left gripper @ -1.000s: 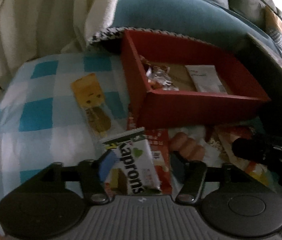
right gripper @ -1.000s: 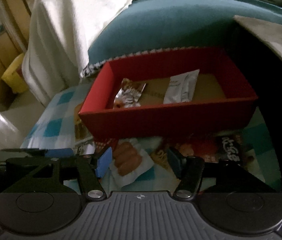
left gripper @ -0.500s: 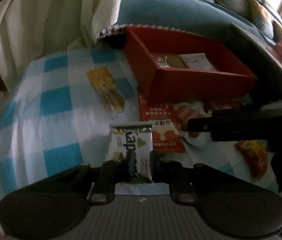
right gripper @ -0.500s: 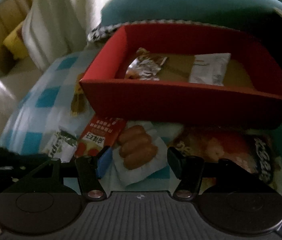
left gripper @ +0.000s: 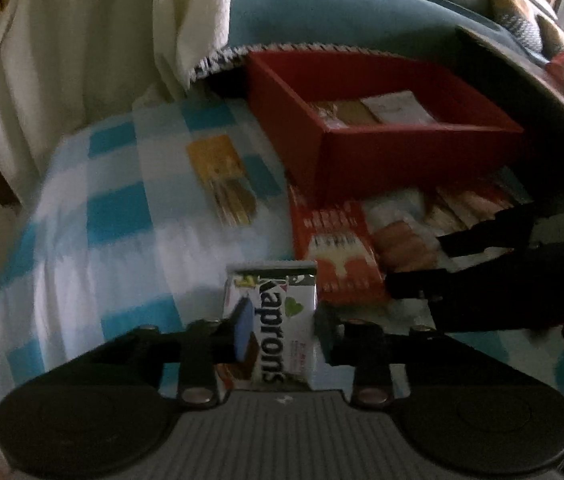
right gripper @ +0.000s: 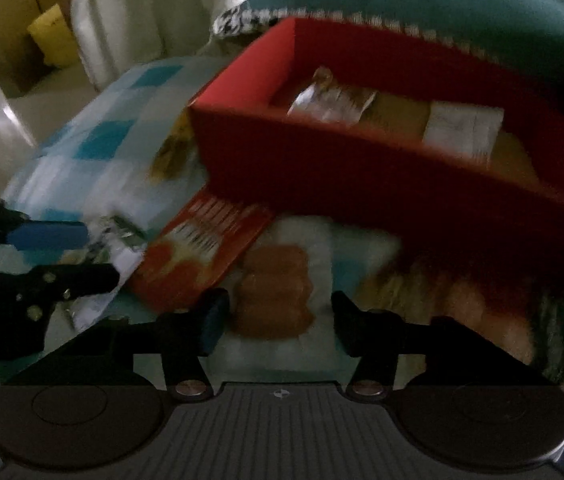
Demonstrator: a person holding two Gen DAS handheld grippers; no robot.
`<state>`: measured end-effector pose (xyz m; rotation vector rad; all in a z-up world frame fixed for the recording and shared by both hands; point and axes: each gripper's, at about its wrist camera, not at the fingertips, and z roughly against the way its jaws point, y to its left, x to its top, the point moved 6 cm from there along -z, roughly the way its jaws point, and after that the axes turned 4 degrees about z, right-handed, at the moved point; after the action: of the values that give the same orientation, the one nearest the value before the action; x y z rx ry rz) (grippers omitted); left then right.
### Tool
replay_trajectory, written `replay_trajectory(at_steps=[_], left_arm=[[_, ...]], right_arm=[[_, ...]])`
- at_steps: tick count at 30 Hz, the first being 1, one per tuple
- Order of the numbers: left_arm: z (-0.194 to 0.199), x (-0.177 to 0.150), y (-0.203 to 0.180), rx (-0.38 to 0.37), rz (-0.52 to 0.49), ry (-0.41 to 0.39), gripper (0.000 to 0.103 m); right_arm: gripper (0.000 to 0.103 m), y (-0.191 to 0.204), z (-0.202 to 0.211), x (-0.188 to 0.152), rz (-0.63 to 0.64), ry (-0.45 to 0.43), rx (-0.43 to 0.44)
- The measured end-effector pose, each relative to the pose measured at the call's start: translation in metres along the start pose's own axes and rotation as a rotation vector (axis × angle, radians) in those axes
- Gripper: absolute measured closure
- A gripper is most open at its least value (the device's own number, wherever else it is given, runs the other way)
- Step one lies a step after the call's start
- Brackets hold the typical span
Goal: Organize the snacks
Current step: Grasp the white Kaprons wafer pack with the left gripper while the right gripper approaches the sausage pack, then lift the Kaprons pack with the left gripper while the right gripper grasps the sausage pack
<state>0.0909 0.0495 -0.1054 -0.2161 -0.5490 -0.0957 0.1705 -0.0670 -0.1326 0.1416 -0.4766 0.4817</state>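
My left gripper (left gripper: 279,326) is shut on a white Kaprons wafer pack (left gripper: 277,320) and holds it above the checked cloth; it also shows in the right wrist view (right gripper: 113,240). The red box (left gripper: 414,152) stands behind, with a silver wrapper (right gripper: 330,96) and a white packet (right gripper: 462,124) inside. My right gripper (right gripper: 277,316) is open, its fingers on either side of a white sausage pack (right gripper: 277,292) lying on the cloth. A red snack pack (right gripper: 201,256) lies just left of it.
A yellow snack bar (left gripper: 221,180) lies on the blue-and-white checked cloth (left gripper: 101,220) left of the box. More red and orange packs (left gripper: 470,204) lie in front of the box. A white blanket (left gripper: 93,40) and a blue cushion (left gripper: 342,12) are behind.
My left gripper closed on the Kaprons pack and lifted it off the cloth. My right gripper moved forward and left over the sausage pack, staying open.
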Motion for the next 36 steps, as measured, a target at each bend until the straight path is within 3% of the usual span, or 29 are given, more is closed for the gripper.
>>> replay_trajectory(at_steps=[2, 3, 6, 7, 11, 12, 14, 17, 19, 21, 27, 31, 36], left_arm=[[0.005, -0.009, -0.001, -0.020, -0.009, 0.016, 0.083], [0.008, -0.012, -0.002, -0.025, -0.025, 0.021, 0.083], [0.013, -0.015, -0.004, -0.030, -0.046, 0.018, 0.077], [0.013, -0.013, -0.004, -0.016, -0.045, 0.006, 0.069], [0.012, -0.002, 0.001, -0.005, 0.020, -0.026, 0.054], [0.009, -0.002, 0.002, -0.009, 0.043, -0.014, 0.051], [0.000, -0.006, 0.001, -0.005, 0.056, 0.021, 0.051], [-0.011, -0.015, -0.006, 0.081, -0.048, 0.036, 0.051], [-0.011, -0.024, -0.004, 0.065, -0.036, 0.056, 0.052], [-0.007, -0.029, -0.006, 0.076, -0.074, 0.061, 0.052], [0.001, -0.028, -0.004, 0.051, -0.039, 0.053, 0.053], [0.007, -0.025, -0.010, 0.018, -0.045, 0.031, 0.053], [0.019, -0.015, -0.015, -0.030, -0.026, -0.011, 0.053]], right_arm=[[0.045, 0.009, 0.009, -0.011, 0.024, 0.018, 0.009], [0.055, 0.012, 0.013, -0.017, 0.018, 0.033, 0.023], [0.057, 0.021, 0.025, -0.032, 0.021, 0.068, 0.048], [0.054, 0.022, 0.028, -0.036, 0.030, 0.074, 0.029], [0.043, 0.014, 0.031, -0.028, -0.014, 0.025, -0.026], [0.036, 0.010, 0.029, -0.023, -0.049, 0.014, -0.025], [0.033, 0.007, 0.022, -0.015, -0.106, 0.008, -0.005], [0.026, 0.013, 0.006, -0.009, -0.054, 0.023, -0.063], [0.023, 0.019, 0.001, -0.011, 0.004, 0.008, -0.103], [0.026, 0.020, 0.004, -0.014, 0.012, 0.006, -0.096], [0.032, 0.024, 0.017, -0.034, 0.044, 0.041, -0.068], [0.034, 0.025, 0.030, -0.047, 0.006, 0.034, -0.048], [0.034, 0.021, 0.055, -0.046, -0.077, -0.043, -0.005]])
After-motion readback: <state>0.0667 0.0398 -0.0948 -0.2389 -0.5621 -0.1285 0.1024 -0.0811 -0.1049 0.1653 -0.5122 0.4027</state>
